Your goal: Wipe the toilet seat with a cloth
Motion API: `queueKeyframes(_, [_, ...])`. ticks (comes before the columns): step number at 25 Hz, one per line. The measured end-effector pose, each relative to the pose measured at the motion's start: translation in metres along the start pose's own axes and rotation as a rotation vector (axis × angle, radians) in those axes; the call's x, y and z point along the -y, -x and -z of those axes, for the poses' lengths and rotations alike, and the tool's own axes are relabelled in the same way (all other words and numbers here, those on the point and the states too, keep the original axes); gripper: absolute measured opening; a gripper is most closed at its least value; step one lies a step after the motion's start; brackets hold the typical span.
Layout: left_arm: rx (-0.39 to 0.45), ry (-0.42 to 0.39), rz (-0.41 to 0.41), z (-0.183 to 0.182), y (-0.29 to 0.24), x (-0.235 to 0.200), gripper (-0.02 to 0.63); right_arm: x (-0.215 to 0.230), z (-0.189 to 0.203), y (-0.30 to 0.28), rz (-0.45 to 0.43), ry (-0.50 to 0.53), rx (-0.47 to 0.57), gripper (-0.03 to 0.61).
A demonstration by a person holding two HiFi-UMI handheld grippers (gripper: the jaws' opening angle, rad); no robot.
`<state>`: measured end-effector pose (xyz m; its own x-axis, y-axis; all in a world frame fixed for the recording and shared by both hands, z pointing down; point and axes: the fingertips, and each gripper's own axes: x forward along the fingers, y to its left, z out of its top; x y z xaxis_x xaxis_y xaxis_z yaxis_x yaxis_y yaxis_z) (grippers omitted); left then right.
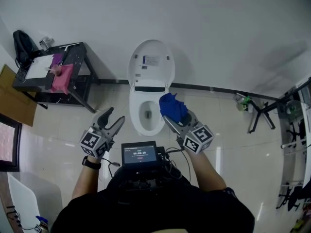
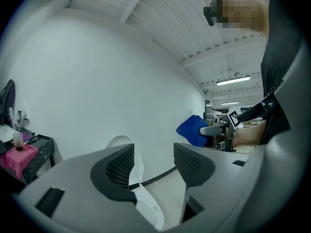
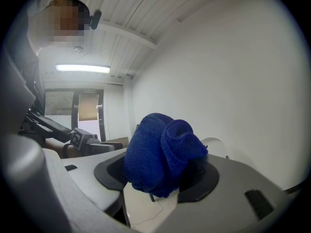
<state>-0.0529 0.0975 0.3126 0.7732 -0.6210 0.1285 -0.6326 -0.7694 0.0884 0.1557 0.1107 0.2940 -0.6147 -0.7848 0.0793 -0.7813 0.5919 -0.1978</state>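
Note:
A white toilet (image 1: 146,118) stands against the wall with its lid (image 1: 151,63) raised and the seat (image 1: 135,111) down. My right gripper (image 1: 171,116) is shut on a bunched blue cloth (image 1: 171,106), held above the seat's right side. In the right gripper view the cloth (image 3: 163,153) fills the space between the jaws. My left gripper (image 1: 112,118) hovers left of the bowl, open and empty. In the left gripper view the gripper (image 2: 153,165) points at the toilet lid (image 2: 127,152), with the blue cloth (image 2: 194,129) at the right.
A black table (image 1: 77,57) with a pink cloth (image 1: 63,77) and papers stands at the left wall. A folded stand (image 1: 260,111) and a rack (image 1: 296,144) are at the right. A small screen (image 1: 139,153) hangs on my chest. The floor is glossy tile.

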Motion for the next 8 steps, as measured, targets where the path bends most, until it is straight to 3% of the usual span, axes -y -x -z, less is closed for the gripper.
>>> queueKeyframes(8, [0.007,-0.005,0.005,-0.0035,0.0,0.0023,0.25,-0.0012,-0.002,0.0019,0.0,0.012,-0.013,0.268])
